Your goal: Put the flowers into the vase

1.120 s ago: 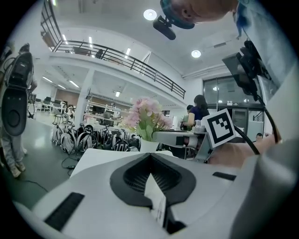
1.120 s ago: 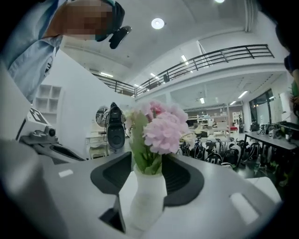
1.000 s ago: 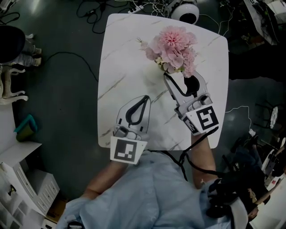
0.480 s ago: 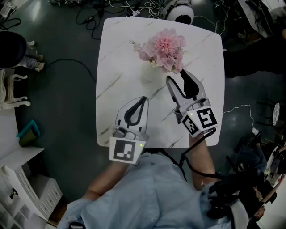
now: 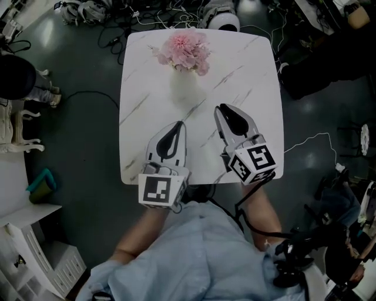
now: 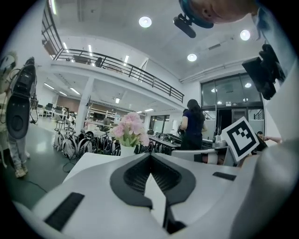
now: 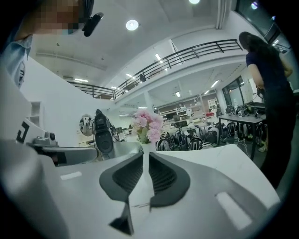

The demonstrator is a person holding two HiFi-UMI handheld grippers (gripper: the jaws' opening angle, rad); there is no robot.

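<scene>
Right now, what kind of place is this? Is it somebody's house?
Probably not a house; more likely a big workshop or lab hall. An upstairs balcony railing runs overhead, and cables tangle on the floor beside the white table.

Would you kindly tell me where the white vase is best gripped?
Probably grip the white vase around its body, below the pink flowers, coming in level from the person's side: it stands upright and the blooms cover its mouth.
</scene>
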